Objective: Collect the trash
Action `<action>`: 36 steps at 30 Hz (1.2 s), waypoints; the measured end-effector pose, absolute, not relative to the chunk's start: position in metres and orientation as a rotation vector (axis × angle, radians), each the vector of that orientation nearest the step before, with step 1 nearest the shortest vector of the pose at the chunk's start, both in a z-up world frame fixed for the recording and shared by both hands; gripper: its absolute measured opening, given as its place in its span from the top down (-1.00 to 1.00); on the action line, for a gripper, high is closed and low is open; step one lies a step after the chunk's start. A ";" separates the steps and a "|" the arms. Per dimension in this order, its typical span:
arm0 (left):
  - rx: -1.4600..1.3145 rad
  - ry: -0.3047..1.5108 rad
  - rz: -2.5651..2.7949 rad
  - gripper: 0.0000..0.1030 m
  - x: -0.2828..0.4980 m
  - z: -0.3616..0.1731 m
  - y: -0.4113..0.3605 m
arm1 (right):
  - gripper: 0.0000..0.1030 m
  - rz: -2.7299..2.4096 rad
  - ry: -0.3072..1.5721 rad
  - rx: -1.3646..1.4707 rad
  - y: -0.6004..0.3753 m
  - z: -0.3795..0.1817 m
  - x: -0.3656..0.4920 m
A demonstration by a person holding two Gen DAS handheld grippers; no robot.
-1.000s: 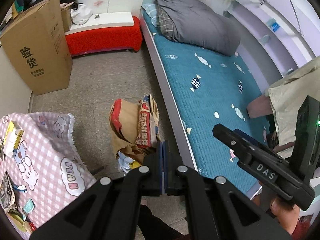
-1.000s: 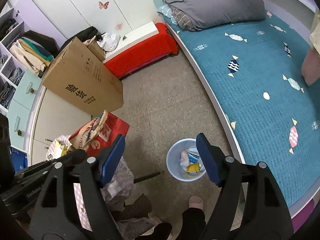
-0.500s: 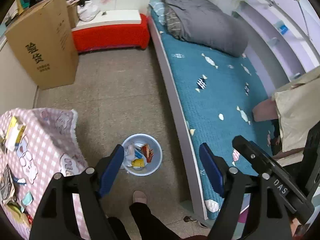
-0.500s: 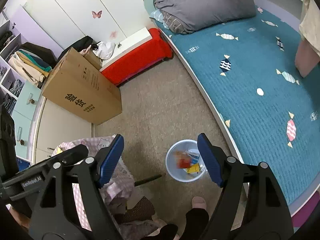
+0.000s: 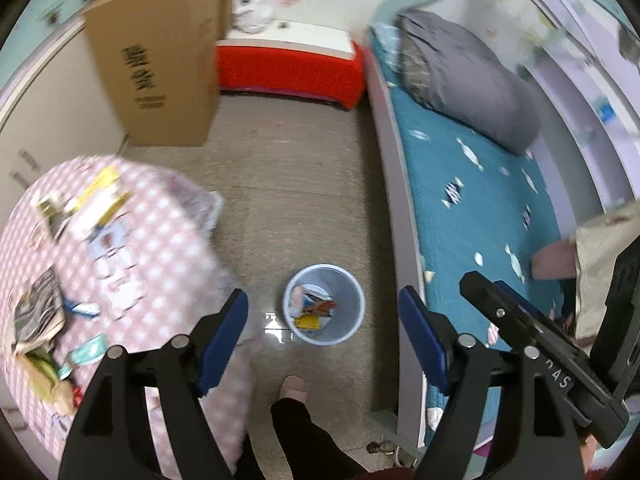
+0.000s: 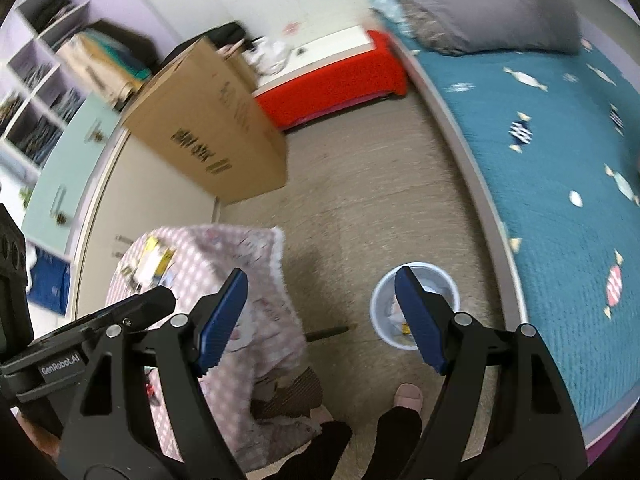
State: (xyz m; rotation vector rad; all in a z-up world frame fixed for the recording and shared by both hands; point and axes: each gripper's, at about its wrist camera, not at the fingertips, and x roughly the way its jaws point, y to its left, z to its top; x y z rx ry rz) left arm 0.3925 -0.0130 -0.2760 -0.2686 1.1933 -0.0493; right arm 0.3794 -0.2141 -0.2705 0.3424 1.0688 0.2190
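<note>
A second ago the left gripper (image 5: 322,332) was clenched on a crumpled paper bag; now its blue pads stand wide apart with nothing between them, its jaws having just been opening, and the bag is gone from its grasp. More coloured wrappers show inside the waste bin (image 5: 324,305) than did a moment back. The right gripper (image 6: 320,312) is likewise released and empty, much as before.

The bin sits on the speckled floor (image 5: 296,184) between the bed (image 5: 472,208) with its teal cover and a small table under a pink checked cloth (image 5: 160,248). Scraps still lie on that cloth: a yellow-and-white packet (image 5: 96,196), a crumpled printed wrapper (image 5: 38,312) and smaller bits near its edge. A cardboard box (image 5: 160,64) leans by the cupboards, beside a red bench (image 5: 288,72).

The person's slippered foot (image 5: 294,388) stands just beside the bin. In the right wrist view a blue pad covers part of the bin, and its contents are too blurred to name.
</note>
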 end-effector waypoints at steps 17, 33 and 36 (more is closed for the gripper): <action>-0.052 1.311 0.219 -0.50 0.305 -0.331 0.203 | -0.47 0.412 1.211 0.183 0.013 -0.314 0.350; 0.189 1.356 0.107 0.15 0.321 -0.385 0.239 | -0.47 0.402 1.243 0.064 0.097 -0.363 0.345; 0.113 1.302 0.111 0.51 0.318 -0.371 0.258 | -0.47 0.460 1.225 -0.028 0.121 -0.368 0.344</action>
